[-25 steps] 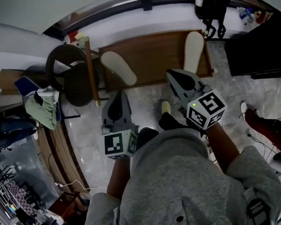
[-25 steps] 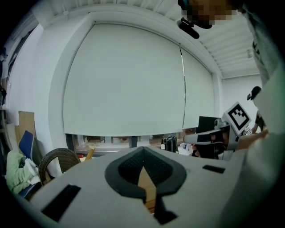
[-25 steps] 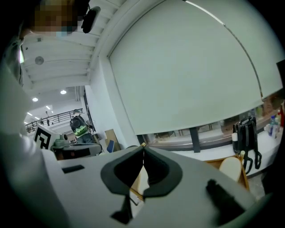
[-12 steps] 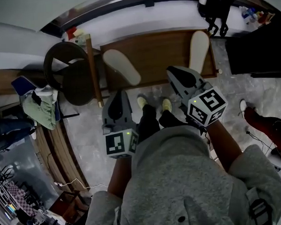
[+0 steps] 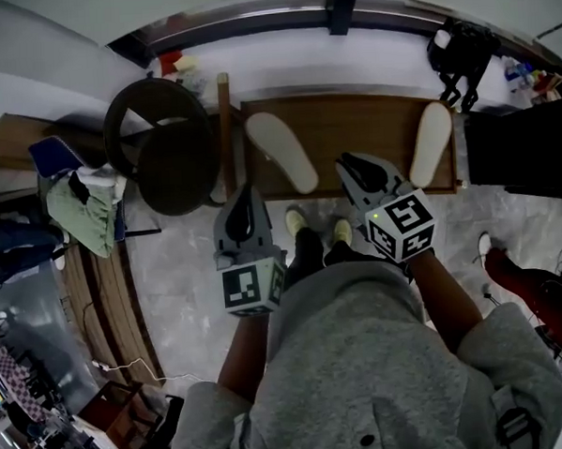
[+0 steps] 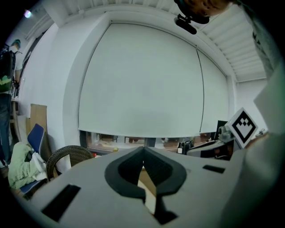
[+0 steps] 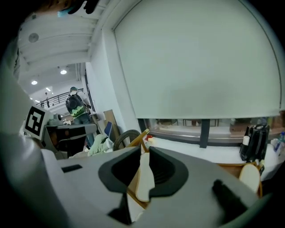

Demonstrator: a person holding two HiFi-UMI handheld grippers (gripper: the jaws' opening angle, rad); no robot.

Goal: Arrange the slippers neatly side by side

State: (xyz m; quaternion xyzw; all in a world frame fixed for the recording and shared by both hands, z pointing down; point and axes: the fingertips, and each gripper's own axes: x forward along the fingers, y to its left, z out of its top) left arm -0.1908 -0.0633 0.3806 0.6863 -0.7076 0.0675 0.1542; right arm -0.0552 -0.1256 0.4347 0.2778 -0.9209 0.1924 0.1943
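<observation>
Grey marbled floor (image 5: 180, 262) fills the lower part of the head view, with a white wall and a long window ledge at the top. On the floor against the wall sits a brown wooden platform (image 5: 361, 130). Two cream slippers lie on it, well apart. The left-hand slipper (image 5: 282, 151) lies at a slant near the middle of the platform. The right-hand slipper (image 5: 431, 143) lies at the platform's right end, nearly straight.

A person in a grey top stands at the platform's near edge, and the toes of their pale shoes (image 5: 342, 230) are just beside it. The left gripper (image 5: 246, 191) hovers over the platform's near edge, just below the left-hand slipper and not touching it. Its jaws are closed together, tip to tip, with nothing between them.

The right gripper (image 5: 350, 164) hovers between the two slippers, clear of both. Its jaws have just been opening and stand a narrow gap apart, holding nothing. Its own view shows the left-hand slipper through that gap, farther off.

A round dark wicker chair (image 5: 159, 141) stands left of the platform.
</observation>
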